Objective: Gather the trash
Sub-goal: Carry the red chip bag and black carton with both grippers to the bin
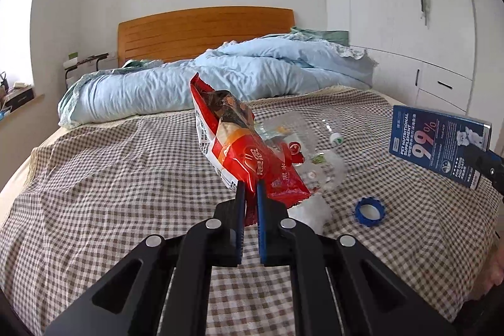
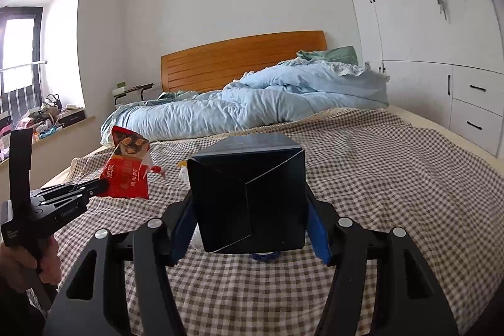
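**Both grippers loaded above the checked bedspread**

My left gripper [image 1: 251, 189] is clamped tight on the lower edge of the red snack wrapper [image 1: 239, 144], which stands clear of the checked bedspread [image 1: 110, 178]. My right gripper [image 2: 250, 221] holds the dark blue box [image 2: 249, 194] between its blue pads, jaws spread to the box's width. On the bed lie a crushed clear plastic bottle [image 1: 315, 147], a blue ring [image 1: 369, 210] and white crumpled paper [image 1: 312, 211] just beyond my left fingers.
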